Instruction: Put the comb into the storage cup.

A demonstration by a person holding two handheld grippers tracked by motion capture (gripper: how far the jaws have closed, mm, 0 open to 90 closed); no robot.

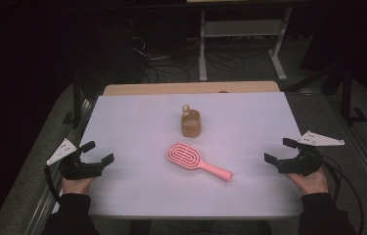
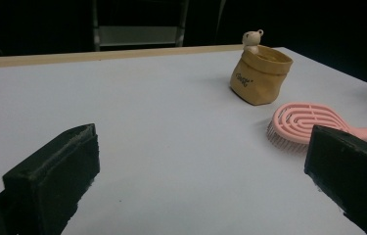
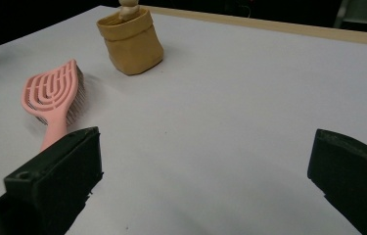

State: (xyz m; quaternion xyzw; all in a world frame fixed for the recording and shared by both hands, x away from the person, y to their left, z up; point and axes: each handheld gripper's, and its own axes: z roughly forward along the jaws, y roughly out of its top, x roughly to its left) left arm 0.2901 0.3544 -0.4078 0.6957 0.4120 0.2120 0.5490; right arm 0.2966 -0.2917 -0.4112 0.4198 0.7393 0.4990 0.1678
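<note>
- So the pink plastic paddle hairbrush with the vented head (image 1: 198,161) is lying flat pretty much in the middle of the white worktop (image 1: 137,117). In the high view its head points toward 10 o'clock and its handle runs out toward 4 o'clock.
- Just behind the brush, at about 12 o'clock from its head, stands a small mustard-yellow fabric pouch (image 1: 191,124), upright, with its top rolled over. It's close to the brush but not touching it.
- A little cream-coloured bear figure (image 1: 186,108) pokes out over the pouch's far rim. Can't tell if it's inside or clipped on.
- The left tool (image 1: 98,152) sits near the worktop's edge at 9 o'clock from the brush, well apart from it. Its jaws are spread wide with nothing between them; in the left gripper view the brush head peeks out behind one jaw.
- The right tool (image 1: 279,150) is over at 3 o'clock from the brush, also well apart from it, jaws wide apart and holding nothing.
- In the right gripper view the brush handle points back toward one black jaw.
- Each tool is held by a hand in a dark sleeve coming in from 6 o'clock.
</note>
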